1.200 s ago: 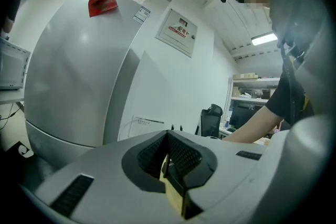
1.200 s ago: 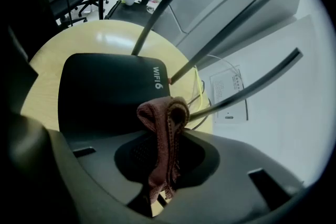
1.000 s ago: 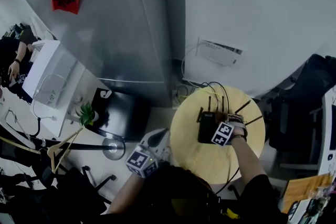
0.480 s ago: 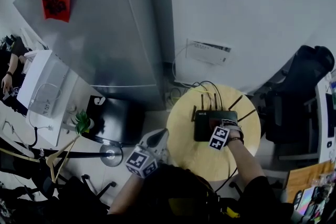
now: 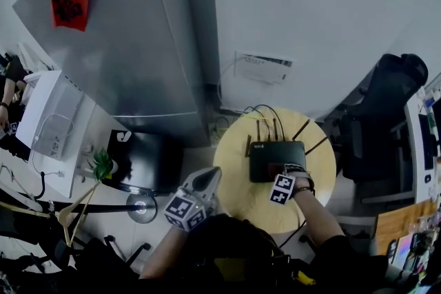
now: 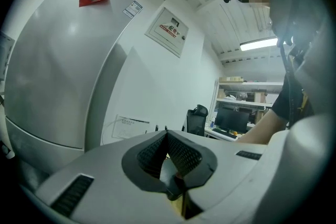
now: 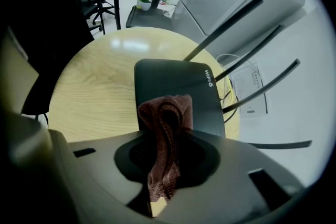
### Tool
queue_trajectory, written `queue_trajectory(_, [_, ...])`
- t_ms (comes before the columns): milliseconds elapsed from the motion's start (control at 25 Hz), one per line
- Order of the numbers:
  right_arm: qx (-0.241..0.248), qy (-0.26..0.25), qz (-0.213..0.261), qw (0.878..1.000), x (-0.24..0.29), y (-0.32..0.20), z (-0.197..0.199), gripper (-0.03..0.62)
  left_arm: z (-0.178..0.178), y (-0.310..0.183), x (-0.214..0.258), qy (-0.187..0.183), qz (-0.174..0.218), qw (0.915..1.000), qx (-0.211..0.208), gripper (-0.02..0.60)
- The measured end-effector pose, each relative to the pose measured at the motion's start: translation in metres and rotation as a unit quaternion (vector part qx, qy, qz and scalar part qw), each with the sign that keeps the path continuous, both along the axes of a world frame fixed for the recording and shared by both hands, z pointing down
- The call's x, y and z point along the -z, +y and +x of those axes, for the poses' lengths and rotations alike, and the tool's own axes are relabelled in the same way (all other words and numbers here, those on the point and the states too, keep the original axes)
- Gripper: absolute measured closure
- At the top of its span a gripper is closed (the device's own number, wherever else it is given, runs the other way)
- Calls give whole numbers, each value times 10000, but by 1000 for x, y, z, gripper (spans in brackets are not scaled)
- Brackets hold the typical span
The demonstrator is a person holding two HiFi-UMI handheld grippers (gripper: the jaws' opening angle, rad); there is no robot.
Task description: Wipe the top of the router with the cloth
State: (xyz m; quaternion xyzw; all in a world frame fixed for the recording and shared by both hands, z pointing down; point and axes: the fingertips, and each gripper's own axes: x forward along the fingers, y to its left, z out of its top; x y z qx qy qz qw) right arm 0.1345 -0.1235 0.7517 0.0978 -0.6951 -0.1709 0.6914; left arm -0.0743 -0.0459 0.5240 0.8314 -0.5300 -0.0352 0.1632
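Note:
A black router (image 5: 269, 156) with several antennas lies on a round wooden table (image 5: 238, 193). In the right gripper view the router (image 7: 170, 84) fills the middle, antennas (image 7: 231, 13) slanting up to the right. My right gripper (image 5: 280, 174) is shut on a reddish-brown cloth (image 7: 167, 118), which hangs folded between the jaws and rests on the router's near edge. The cloth (image 5: 277, 168) shows as a small red patch in the head view. My left gripper (image 5: 201, 184) is held off the table's left side, shut and empty (image 6: 170, 157), pointing up toward the wall.
A silver fridge (image 5: 124, 31) stands behind and left of the table. A white box (image 5: 260, 69) hangs on the wall, with cables (image 5: 258, 112) running down to the router. A black office chair (image 5: 386, 100) is at the right. A black box (image 5: 145, 158) and a potted plant (image 5: 102, 165) sit on the floor at the left.
My right gripper with the cloth has drawn back across the router's top toward its near edge, uncovering more of the black top. The left gripper has stayed where it was.

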Motion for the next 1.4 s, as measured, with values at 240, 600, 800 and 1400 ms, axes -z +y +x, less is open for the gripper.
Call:
queue_trajectory(240, [-42, -127, -232, 9996, 1, 18, 5, 525, 16, -8, 3, 12, 53, 9995, -314, 580])
queue_trajectory(600, [-120, -232, -799, 9965, 3, 33, 14, 525, 34, -21, 4, -28, 81, 9976, -687, 580])
queue_trajectory(800, [-124, -585, -1376, 9887, 9, 38, 18, 526, 42, -27, 5, -36, 63, 9965, -828, 580])
queue_trajectory(1400, [-168, -895, 969, 9911, 49, -100, 29, 526, 12, -32, -13, -74, -233, 9995, -214, 580])
